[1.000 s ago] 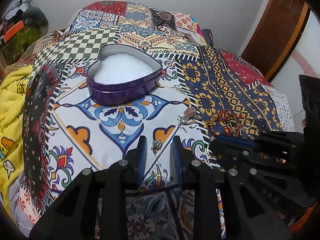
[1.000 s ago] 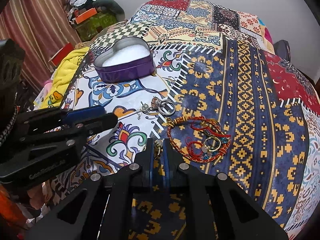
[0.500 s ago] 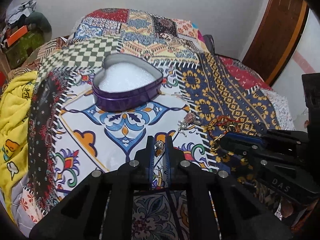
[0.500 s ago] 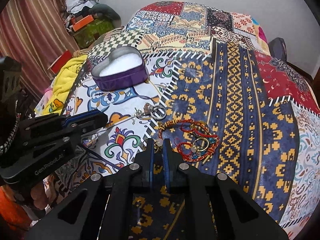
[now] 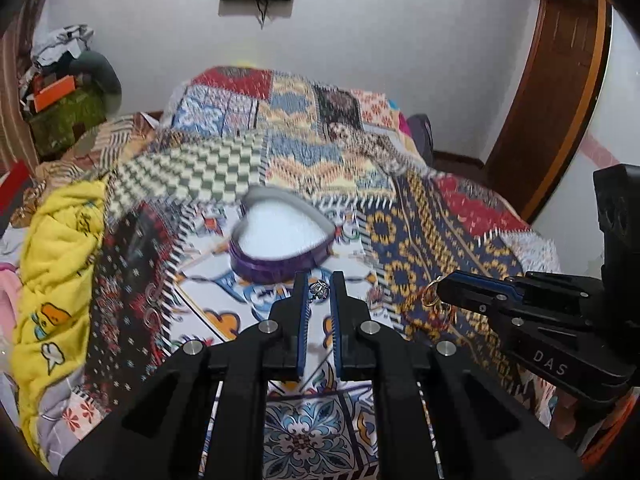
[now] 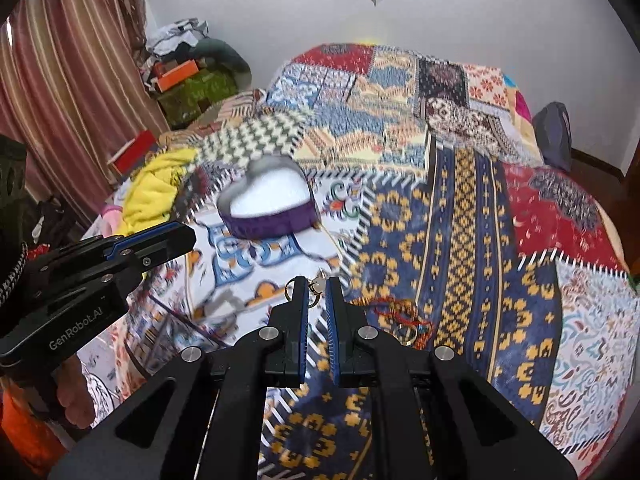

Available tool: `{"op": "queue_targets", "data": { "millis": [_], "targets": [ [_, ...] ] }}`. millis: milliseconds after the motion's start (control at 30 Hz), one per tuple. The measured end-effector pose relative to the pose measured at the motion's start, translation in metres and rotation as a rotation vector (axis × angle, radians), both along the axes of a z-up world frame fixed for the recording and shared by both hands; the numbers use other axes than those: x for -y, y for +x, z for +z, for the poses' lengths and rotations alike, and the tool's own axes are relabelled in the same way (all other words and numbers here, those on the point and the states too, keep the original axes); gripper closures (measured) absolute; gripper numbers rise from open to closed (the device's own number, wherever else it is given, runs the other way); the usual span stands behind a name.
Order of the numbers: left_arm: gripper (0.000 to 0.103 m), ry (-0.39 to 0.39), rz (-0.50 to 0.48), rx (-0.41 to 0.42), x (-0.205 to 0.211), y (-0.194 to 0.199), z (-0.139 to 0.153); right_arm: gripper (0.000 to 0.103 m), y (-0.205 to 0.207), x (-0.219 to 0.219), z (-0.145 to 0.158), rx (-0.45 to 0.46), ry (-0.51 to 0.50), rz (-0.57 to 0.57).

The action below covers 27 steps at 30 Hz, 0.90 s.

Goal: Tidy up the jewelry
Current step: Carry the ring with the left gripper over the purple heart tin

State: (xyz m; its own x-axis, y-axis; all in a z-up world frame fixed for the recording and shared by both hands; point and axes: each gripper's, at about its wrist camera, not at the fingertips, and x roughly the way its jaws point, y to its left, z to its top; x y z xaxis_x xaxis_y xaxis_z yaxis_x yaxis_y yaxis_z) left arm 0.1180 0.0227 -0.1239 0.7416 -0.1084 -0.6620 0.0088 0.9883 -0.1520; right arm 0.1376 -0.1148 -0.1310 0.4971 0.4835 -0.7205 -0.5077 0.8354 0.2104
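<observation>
Currently L gripper (image 5: pixel 320 292) jaws narrow, pinching silver charm (image 5: pixel 319 290) at tips; R gripper (image 6: pixel 316 290) likewise nips gold ring (image 6: pixel 316 289). Purple heart tin (image 5: pixel 280 242) sits on quilt (image 5: pixel 400 240) just beyond.

Black left gripper (image 5: pixel 319 290) – blue-edged fingers, silver screws, "GenRobot.AI" lettering.

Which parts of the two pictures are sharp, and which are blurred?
Left wrist view: the left gripper and its silver charm are sharp; the heart tin and quilt are smeared by motion. Right wrist view: the right gripper is sharp, the tin and quilt blurred; fisheye bends the edges.
</observation>
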Motion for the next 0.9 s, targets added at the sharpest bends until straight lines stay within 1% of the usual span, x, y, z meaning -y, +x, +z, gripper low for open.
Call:
{"op": "queue_targets", "data": {
  "millis": [200,500,700,900],
  "targets": [
    [0.094,0.003,0.018,0.069,-0.007,0.001,0.023,0.095,0.005,-0.005,0.02,0.056,0.019,-0.007],
    [0.094,0.019,0.044,0.137,-0.016,0.009,0.041,0.095,0.016,-0.016,0.038,0.121,0.03,-0.006],
    [0.094,0.022,0.059,0.159,-0.023,0.022,0.045,0.095,0.028,-0.024,0.042,0.139,0.043,0.0],
    [0.094,0.013,0.066,0.151,-0.03,0.039,0.039,0.095,0.042,-0.034,0.04,0.141,0.045,0.012]
  ]
}}
